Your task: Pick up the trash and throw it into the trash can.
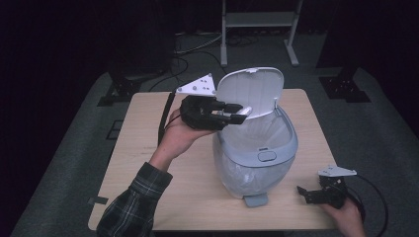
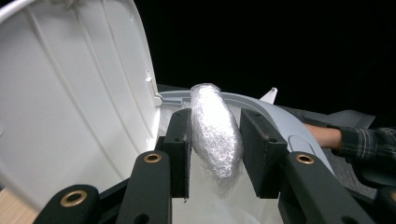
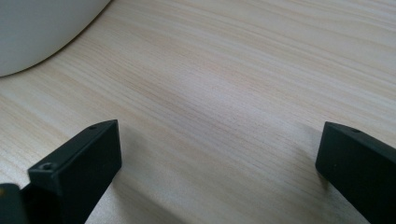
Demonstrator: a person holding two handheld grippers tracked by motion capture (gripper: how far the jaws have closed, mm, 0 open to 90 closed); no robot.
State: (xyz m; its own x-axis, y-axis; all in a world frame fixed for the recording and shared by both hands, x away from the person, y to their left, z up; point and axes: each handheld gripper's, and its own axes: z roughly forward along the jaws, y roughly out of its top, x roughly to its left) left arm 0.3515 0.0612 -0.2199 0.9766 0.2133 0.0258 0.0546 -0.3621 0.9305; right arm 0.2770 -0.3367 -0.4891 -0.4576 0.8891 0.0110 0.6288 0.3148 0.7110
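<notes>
The left claw, seemingly barely pinching the foil-like wad over the open bin, could drop it outside the liner, while the right claw gapes empty over the desk.

Light wood table; grey carpet floor; white metal frame behind; cables on floor.

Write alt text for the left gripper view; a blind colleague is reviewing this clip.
Two black jaws flank a crumpled wad of clear plastic above the open bin. The bin's white lid stands raised at left; a plaid sleeve shows at right.
</notes>
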